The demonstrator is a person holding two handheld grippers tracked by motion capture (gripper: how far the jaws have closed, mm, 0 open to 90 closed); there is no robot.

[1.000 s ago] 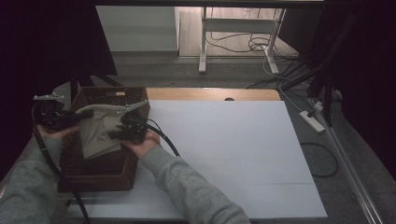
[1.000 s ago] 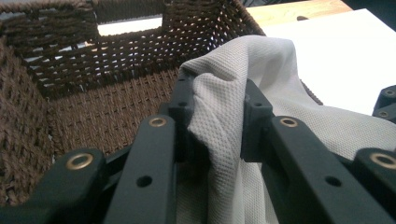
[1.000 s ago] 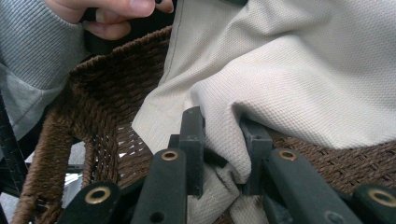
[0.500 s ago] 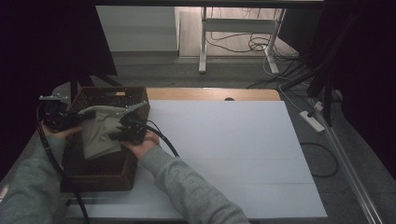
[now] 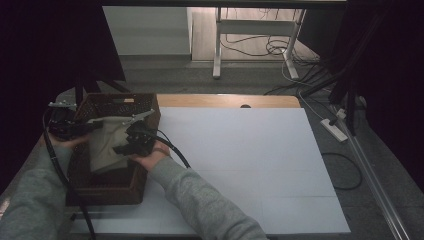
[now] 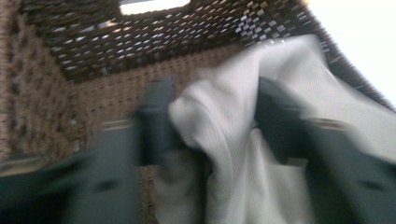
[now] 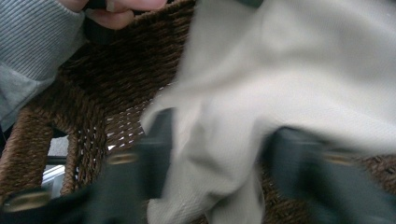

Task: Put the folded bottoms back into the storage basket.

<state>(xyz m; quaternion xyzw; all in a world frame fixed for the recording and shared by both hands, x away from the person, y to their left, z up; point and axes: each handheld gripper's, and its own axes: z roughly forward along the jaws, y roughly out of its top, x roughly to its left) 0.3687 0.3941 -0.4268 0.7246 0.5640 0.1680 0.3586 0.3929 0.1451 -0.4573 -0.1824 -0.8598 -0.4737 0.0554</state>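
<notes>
Cloth [image 5: 107, 142] – pale, beige, crumpled – lies in the brown wicker basket [image 5: 107, 187] at the table's [image 5: 260, 165] nine-o'clock edge. Both forearms reach in from six o'clock: the left gripper [image 5: 70, 127] at the basket's nine-o'clock rim, the right gripper [image 5: 132, 142] at its three-o'clock rim, each pointing inward. Each gripper's jaws have just been opening and stand apart, a fold of cloth loose between them – no pads pressing

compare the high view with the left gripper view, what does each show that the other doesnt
High view alone: the white table top, both grey sleeves, the right gripper and the floor cables beyond. Left gripper view alone: the basket's inner weave and the left gripper, whose jaws have just been opening, standing apart around a fold. Both: the pale beige cloth in the brown woven wicker basket.
</notes>
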